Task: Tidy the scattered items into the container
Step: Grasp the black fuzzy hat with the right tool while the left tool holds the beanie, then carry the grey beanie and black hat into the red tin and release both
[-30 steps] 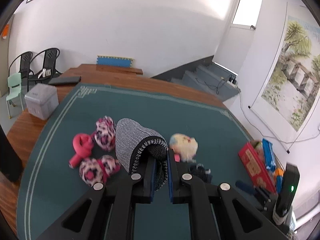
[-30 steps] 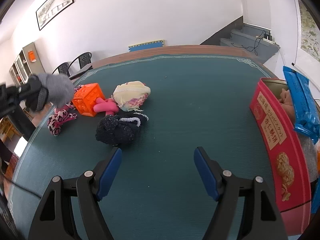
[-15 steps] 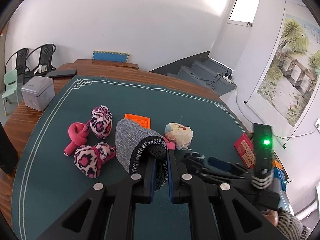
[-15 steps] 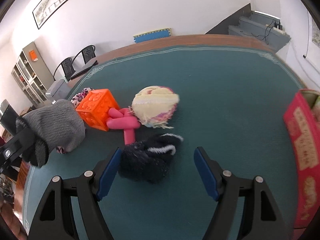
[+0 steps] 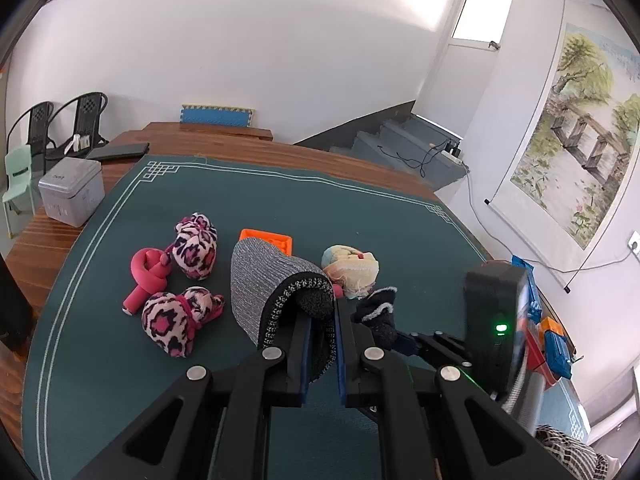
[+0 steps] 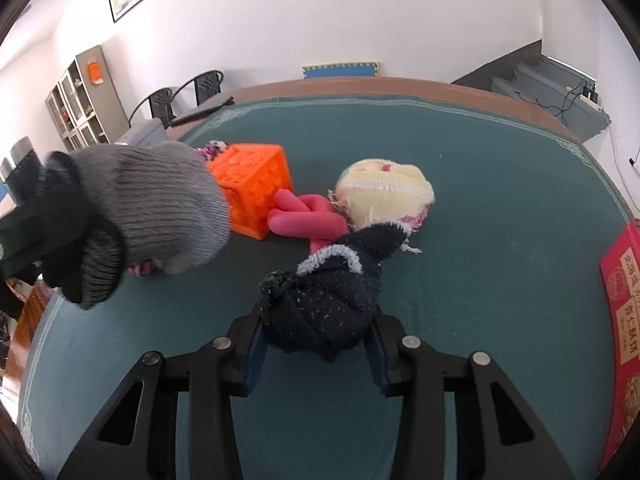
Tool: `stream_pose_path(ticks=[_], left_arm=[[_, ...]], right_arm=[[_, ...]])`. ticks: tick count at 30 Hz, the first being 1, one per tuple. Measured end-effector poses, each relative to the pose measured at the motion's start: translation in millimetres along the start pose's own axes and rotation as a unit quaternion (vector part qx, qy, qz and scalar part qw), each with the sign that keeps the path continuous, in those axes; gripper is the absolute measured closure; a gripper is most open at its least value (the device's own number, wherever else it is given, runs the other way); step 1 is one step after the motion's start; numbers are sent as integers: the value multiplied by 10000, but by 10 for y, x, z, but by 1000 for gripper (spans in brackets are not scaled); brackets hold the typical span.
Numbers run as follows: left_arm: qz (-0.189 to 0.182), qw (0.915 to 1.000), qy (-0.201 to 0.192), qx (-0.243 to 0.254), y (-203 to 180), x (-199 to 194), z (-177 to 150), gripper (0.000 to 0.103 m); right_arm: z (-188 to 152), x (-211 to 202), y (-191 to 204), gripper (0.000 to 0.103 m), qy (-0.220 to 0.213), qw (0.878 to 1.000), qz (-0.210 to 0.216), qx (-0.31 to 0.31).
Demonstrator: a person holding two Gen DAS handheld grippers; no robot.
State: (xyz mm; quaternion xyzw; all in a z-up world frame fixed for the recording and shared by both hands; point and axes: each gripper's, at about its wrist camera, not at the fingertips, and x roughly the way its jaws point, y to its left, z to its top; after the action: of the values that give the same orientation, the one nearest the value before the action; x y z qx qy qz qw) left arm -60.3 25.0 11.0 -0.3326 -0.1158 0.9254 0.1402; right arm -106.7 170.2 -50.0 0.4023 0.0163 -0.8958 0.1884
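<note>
Your left gripper (image 5: 320, 320) stays clamped on the grey knit hat (image 5: 272, 280), held above the desk (image 5: 360, 208). At 3 o'clock of it, your right gripper (image 6: 316, 344) has just been closing around the dark sock (image 6: 328, 300), pads touching it. The red container (image 6: 624, 280) lies at far right; carry both items there.

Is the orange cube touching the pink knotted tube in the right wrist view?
Yes, the pink knotted tube presses against the orange cube.
</note>
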Motion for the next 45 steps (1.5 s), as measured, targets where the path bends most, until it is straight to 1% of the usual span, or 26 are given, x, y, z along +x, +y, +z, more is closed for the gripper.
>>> stream_pose_path(ticks=[8, 15, 19, 24, 30, 34, 37, 41, 45], left_arm=[[-49, 9998, 62, 200, -120, 51, -43, 93], [-52, 9995, 44, 302, -214, 47, -55, 93], [-94, 9993, -18, 351, -305, 0, -44, 93], [-181, 9991, 71, 380, -435, 17, -65, 93], [-330, 9974, 162, 627, -770, 90, -92, 93], [-500, 9950, 230, 832, -1059, 164, -83, 93], [-668, 9926, 278, 971, -1307, 222, -78, 93], [-998, 9885, 356, 1080, -1647, 297, -83, 93], [-1393, 9821, 485, 1176, -2033, 409, -77, 93]], right_arm=[[-12, -446, -190, 58, -528, 9980, -281, 210], [-112, -824, -369, 58, -920, 9938, -563, 287], [-139, -1037, -510, 58, -1120, 9910, -593, 438], [-189, -1310, -687, 58, -1378, 9864, -642, 620], [-351, -1677, -991, 58, -1653, 9787, -859, 859], [-490, -1979, -1320, 57, -1867, 9698, -1130, 1090], [-584, -2205, -1607, 57, -2008, 9607, -1419, 1291], [-697, -2435, -2014, 57, -2058, 9482, -1812, 1601], [-795, -2569, -2315, 57, -2075, 9399, -1959, 1876]])
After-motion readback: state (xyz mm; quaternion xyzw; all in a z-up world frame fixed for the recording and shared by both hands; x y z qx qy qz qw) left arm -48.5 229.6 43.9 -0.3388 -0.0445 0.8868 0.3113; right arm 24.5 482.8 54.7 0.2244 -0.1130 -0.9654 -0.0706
